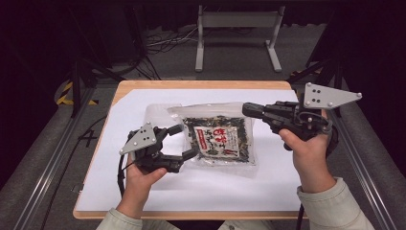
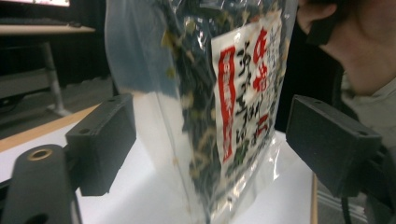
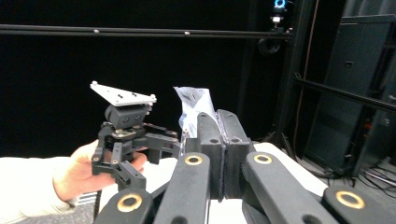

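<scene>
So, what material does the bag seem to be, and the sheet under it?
The bag looks like thin, glossy clear plastic film: it shows glare and creases, and the dark dried contents are visible through it. Its label seems printed. The white sheet looks matte, probably paper or thin board; I cannot tell which.

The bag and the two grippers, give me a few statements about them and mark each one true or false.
1. The right gripper has its jaws shut on the bag. True.
2. The left gripper clamps the bag. False: its jaws stand open, one on each side of the bag, without pressing it.
3. The bag has a white label with red and black print. True.
4. The bag lies flat on the table. False: the left gripper view shows it hanging upright above the white sheet.
5. The bag is opaque. False: it is clear plastic, and dark dried bits show through.
</scene>
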Tool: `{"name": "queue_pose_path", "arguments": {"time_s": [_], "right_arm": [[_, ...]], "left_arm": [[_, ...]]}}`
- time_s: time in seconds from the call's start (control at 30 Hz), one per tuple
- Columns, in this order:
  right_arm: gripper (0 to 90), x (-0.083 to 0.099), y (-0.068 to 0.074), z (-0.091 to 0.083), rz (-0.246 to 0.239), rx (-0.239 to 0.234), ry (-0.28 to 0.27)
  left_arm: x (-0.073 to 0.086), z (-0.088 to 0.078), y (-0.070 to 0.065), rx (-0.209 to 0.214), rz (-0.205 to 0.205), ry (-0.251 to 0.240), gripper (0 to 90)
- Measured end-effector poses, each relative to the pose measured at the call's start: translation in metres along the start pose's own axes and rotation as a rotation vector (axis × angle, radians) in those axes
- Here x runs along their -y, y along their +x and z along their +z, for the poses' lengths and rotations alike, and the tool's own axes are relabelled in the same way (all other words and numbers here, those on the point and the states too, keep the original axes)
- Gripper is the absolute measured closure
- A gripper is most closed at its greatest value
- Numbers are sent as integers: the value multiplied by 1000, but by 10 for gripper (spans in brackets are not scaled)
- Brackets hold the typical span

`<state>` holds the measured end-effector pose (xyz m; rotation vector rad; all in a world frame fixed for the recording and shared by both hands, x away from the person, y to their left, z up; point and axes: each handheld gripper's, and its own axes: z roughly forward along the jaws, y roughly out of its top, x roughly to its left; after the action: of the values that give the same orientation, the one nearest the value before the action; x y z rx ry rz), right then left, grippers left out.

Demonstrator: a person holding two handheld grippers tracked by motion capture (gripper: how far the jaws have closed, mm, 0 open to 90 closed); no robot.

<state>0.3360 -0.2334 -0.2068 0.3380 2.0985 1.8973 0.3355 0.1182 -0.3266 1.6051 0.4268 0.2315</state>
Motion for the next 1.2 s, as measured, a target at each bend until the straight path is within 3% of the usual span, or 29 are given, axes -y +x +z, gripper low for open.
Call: {"name": "queue_pose_path", "arguments": {"time_s": [0.07, 0.27, 0.43, 0.5, 0.57, 0.8, 1.2], "right_arm": [[900, 0, 3, 1, 6, -18, -7], [900, 1, 9, 5, 6, -51, -18], [900, 4, 11, 9, 8, -64, -25], [900, 5, 11, 9, 12, -68, -27], [900, 7, 9, 10, 23, -68, -31], [900, 12, 6, 9, 40, -67, -40], [897, 18, 6, 7, 9, -11, -18]], "left_arm": [[0, 3, 0, 4, -17, -5, 168], [1, 8, -1, 19, -12, -1, 176], [3, 11, -2, 40, -11, -55, 229], [3, 12, -3, 42, -12, -55, 240], [4, 12, -3, 31, -10, -55, 291], [4, 13, -3, 18, -5, -43, 341], [4, 13, -7, -23, 44, -48, 517]]}}
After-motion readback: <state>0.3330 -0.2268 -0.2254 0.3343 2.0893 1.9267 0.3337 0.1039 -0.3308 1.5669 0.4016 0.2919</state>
